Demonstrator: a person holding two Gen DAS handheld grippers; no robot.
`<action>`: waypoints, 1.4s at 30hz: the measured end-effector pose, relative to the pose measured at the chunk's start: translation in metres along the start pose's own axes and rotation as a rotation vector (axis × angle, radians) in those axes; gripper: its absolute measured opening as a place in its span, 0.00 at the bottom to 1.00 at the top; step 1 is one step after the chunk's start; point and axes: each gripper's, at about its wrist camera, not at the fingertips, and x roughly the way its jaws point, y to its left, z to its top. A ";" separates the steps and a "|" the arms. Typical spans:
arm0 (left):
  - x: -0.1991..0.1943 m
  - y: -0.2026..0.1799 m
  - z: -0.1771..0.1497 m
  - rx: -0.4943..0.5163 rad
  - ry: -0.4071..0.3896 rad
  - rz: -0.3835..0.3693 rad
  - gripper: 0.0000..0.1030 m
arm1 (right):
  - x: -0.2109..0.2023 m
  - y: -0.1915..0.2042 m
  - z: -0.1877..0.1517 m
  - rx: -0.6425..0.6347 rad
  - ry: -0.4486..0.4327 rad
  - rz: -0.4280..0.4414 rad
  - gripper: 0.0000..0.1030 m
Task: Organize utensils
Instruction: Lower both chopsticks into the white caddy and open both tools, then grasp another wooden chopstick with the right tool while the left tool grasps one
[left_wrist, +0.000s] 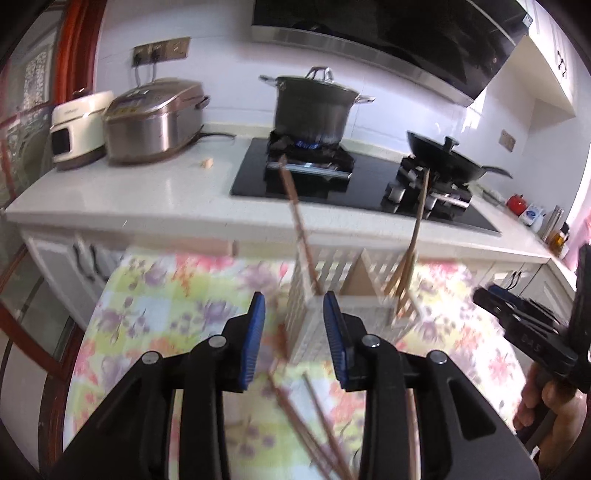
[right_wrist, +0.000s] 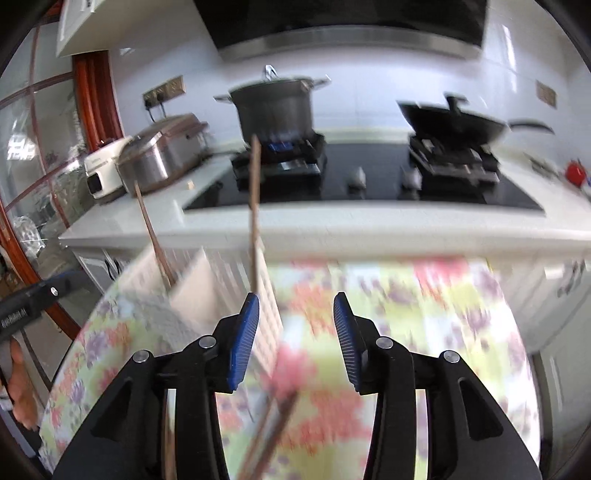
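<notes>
Both grippers are pointing downward with fingers parted and nothing between them: the left gripper (left_wrist: 294, 306), and the right gripper (right_wrist: 296, 308) slightly wider.

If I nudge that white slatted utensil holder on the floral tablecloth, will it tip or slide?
The white slatted utensil holder looks like light plastic, so it would probably slide easily on the floral tablecloth. It stands tall and narrow, with a brown chopstick and a wooden spatula leaning out high, so a push near the top could tip it.
</notes>
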 end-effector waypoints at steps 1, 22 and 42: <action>-0.001 0.004 -0.012 -0.009 0.013 0.006 0.31 | -0.001 -0.003 -0.013 0.007 0.015 -0.008 0.39; 0.056 -0.018 -0.115 -0.042 0.256 -0.093 0.18 | 0.002 -0.005 -0.121 0.006 0.206 -0.010 0.39; 0.099 -0.031 -0.119 -0.044 0.344 -0.049 0.10 | 0.010 0.025 -0.118 -0.064 0.226 0.023 0.31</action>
